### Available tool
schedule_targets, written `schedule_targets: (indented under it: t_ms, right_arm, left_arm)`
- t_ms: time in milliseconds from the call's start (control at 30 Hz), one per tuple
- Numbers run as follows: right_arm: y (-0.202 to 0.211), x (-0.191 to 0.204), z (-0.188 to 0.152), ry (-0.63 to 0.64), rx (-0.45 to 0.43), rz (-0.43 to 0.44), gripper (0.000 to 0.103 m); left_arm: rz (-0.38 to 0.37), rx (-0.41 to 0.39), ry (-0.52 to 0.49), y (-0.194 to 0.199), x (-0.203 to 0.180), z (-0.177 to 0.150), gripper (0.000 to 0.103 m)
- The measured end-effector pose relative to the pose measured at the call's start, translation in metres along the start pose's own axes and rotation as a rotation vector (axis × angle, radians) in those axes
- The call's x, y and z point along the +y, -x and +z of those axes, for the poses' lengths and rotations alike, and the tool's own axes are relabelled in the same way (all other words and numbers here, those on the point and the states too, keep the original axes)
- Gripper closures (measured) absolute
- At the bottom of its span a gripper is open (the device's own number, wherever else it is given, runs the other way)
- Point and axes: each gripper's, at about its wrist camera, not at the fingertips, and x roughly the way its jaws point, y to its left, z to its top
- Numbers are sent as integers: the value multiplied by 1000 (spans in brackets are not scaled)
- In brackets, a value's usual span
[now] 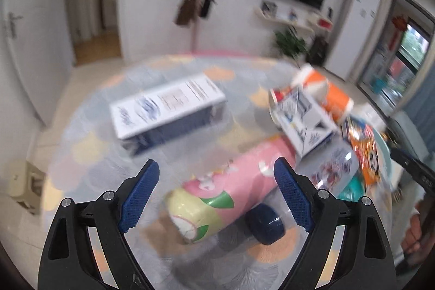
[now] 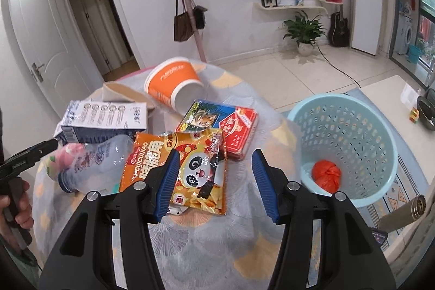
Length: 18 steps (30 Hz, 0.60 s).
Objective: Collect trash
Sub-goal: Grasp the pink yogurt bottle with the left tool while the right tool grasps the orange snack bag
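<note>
Trash lies on a round table with a patterned cloth (image 2: 206,243). My left gripper (image 1: 218,195) is open wide, just above a pink and yellow can (image 1: 231,189) that lies on its side; the pads do not press it. Behind the can lies a clear plastic bottle (image 1: 334,167) with a blue cap (image 1: 266,224). My right gripper (image 2: 216,181) is open over an orange panda snack bag (image 2: 187,167) lying flat on the table. To its right, beside the table, stands a light blue basket (image 2: 353,132) holding an orange-red ball of trash (image 2: 326,175).
Also on the table are a long white and blue box (image 1: 168,108), a small carton (image 2: 103,118), a tipped orange paper cup (image 2: 174,86) and a red and blue packet (image 2: 225,124). A hand (image 2: 16,197) holds the left gripper at that view's left edge.
</note>
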Motion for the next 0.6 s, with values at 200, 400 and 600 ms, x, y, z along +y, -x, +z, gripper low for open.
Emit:
schedule_targets:
  t_ms: [200, 400, 600]
  right_arm:
    - [-21, 0, 0, -2, 54, 18, 51]
    - [-33, -4, -3, -23, 101, 61, 51]
    - [-38, -1, -12, -13, 140, 136, 59]
  left_arm:
    - [-35, 82, -85, -19, 0, -6, 21]
    - [-113, 158, -136, -8, -11, -27, 37]
    - [-207, 212, -163, -1, -30, -39, 45]
